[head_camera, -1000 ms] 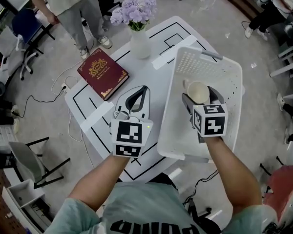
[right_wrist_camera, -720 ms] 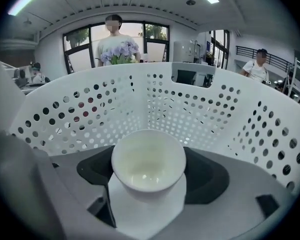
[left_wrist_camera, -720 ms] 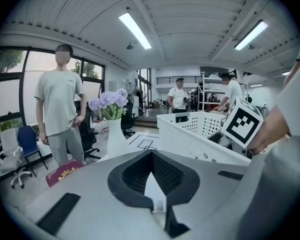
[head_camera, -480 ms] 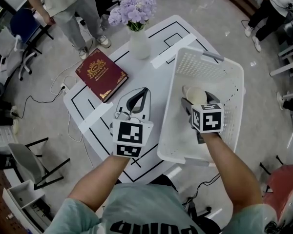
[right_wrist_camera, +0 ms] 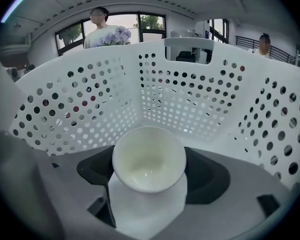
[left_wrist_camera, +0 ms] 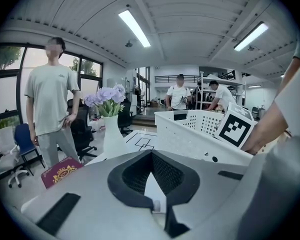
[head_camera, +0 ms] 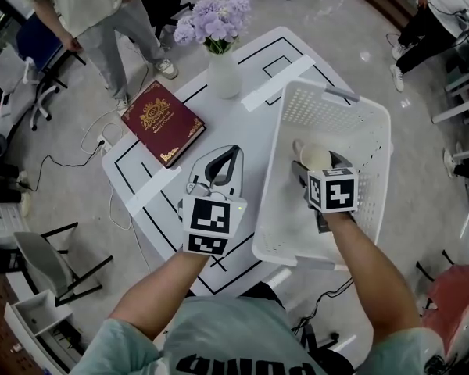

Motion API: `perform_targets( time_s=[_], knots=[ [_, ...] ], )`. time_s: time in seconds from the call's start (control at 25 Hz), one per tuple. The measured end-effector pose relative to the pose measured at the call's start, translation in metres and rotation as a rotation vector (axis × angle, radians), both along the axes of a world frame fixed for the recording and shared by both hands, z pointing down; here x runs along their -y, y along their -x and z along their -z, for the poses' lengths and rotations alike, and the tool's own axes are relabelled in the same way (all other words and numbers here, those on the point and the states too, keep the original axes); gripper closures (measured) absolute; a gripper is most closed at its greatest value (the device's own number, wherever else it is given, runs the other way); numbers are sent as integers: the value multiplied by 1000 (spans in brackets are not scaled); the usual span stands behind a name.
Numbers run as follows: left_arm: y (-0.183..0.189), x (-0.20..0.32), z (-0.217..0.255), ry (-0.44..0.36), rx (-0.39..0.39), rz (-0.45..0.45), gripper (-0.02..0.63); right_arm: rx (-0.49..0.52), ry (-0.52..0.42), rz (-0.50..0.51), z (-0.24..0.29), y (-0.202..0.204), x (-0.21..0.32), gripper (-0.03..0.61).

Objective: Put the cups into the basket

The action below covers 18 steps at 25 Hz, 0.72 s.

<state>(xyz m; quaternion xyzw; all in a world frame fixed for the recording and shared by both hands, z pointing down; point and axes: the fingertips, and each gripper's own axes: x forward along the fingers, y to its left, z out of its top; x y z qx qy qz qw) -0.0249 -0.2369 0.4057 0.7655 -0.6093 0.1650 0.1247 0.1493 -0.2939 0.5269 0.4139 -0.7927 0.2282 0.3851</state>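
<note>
A cream cup (head_camera: 314,156) sits upright between the jaws of my right gripper (head_camera: 319,162), which is shut on it inside the white perforated basket (head_camera: 328,92). In the right gripper view the cup (right_wrist_camera: 149,156) faces open side up, low between the basket walls (right_wrist_camera: 190,84), in my right gripper (right_wrist_camera: 149,171). Whether it touches the basket floor is hidden. My left gripper (head_camera: 233,153) hovers over the white table (head_camera: 258,61) just left of the basket, shut and empty; its jaws (left_wrist_camera: 151,156) meet at the tips. No other cup is visible.
A white vase of purple flowers (head_camera: 223,69) stands at the table's far side, a dark red book (head_camera: 162,122) at its left. The basket (left_wrist_camera: 190,129) fills the table's right half. A person (head_camera: 102,6) stands beyond the table; chairs and cables lie around.
My right gripper with the cup has shifted slightly nearer and lower within the basket. The left gripper has barely moved. The person behind the table has stepped sideways.
</note>
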Motion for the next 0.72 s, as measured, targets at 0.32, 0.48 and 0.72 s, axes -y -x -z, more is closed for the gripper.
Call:
perform_targets(
  time_s=[0.32, 0.48, 0.72],
  knots=[
    [-4, 0, 2, -2, -9, -13, 609, 4, 45, 6, 1, -3, -7, 183],
    [-4, -3, 6, -8, -12, -13, 609, 31, 35, 12, 14, 0, -9, 183],
    [-5, -12, 16, -29, -20, -17, 609, 55, -58, -22, 50, -6, -8, 183]
  ],
)
